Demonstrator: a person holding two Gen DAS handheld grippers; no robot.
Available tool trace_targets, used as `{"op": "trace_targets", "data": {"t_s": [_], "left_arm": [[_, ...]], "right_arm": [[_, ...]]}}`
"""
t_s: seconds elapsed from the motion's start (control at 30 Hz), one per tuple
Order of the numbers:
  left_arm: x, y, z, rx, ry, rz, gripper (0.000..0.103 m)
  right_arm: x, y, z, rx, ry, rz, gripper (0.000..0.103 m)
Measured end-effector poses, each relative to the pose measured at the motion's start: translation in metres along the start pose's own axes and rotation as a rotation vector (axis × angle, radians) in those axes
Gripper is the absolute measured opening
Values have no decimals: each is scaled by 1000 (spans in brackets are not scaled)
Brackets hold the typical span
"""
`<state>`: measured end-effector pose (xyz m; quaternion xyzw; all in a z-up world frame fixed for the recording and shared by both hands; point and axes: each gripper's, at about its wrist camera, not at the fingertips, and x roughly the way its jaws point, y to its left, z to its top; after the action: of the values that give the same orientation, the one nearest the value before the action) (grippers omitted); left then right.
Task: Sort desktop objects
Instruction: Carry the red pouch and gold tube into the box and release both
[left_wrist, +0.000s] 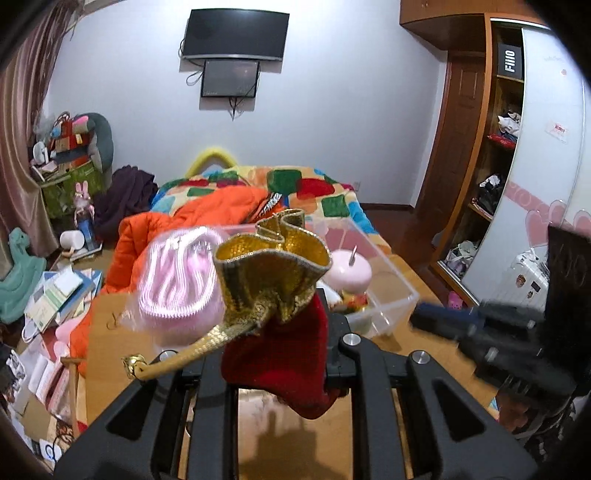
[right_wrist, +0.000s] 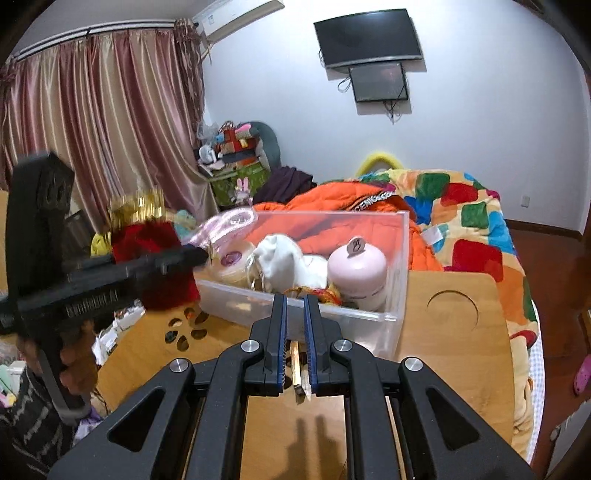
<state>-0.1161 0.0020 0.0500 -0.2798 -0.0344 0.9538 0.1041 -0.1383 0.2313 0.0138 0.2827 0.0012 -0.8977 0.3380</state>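
Here, your left tongs are clamped on a dark red velvet drawstring pouch with a gold sequined mouth, lifted clear of the pale wooden counter; its gold cord with a small bell trails off to the near left. In the right wrist view that same pouch shows blurred at the left, just beside the left wall of the clear plastic storage box. Your right tongs stand narrow, with a slim gap between the blue-padded fingers, and a thin brownish stick-like item sits low in that gap; you cannot tell from here whether the pads actually pinch it. Their tips sit near the box's near wall. Inside the box lie a pink cylindrical jar with a tag on top, a white cloth bundle and a round tape roll. A pink ribbed item in clear wrap lies at the box's far left.
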Motion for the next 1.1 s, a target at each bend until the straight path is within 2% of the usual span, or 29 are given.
{"op": "trace_targets", "data": {"t_s": [0.1, 0.17, 0.2, 0.33, 0.4, 0.43, 0.47, 0.53, 0.77, 0.93, 1.1], "left_arm": [[2, 0, -3, -4, 0, -10, 17], [9, 1, -8, -19, 20, -16, 17], [11, 1, -11, -23, 29, -17, 17], [18, 2, -23, -42, 71, -18, 17], [20, 3, -27, -54, 84, -20, 17], [20, 5, -28, -59, 86, -18, 17], [20, 5, -29, -63, 88, -16, 17], [20, 7, -28, -67, 90, -15, 17], [15, 11, -10, -61, 51, -20, 17], [18, 10, 9, -27, 30, -17, 17], [32, 8, 27, -9, 47, -43, 17]], "right_arm": [[16, 3, -12, -36, 74, -14, 13], [31, 4, -22, -52, 123, -28, 26], [37, 5, -26, -56, 142, -24, 29], [58, 9, -34, -93, 174, -38, 31], [72, 9, -37, -101, 208, -52, 30], [77, 7, -39, -97, 220, -57, 22], [83, 4, -41, -91, 237, -62, 9], [88, 2, -43, -80, 254, -57, 7], [48, 3, -28, -73, 145, 1, 7], [19, 7, 0, -75, 56, 28, 7], [27, 6, 32, -82, 17, 0, 7]]}}
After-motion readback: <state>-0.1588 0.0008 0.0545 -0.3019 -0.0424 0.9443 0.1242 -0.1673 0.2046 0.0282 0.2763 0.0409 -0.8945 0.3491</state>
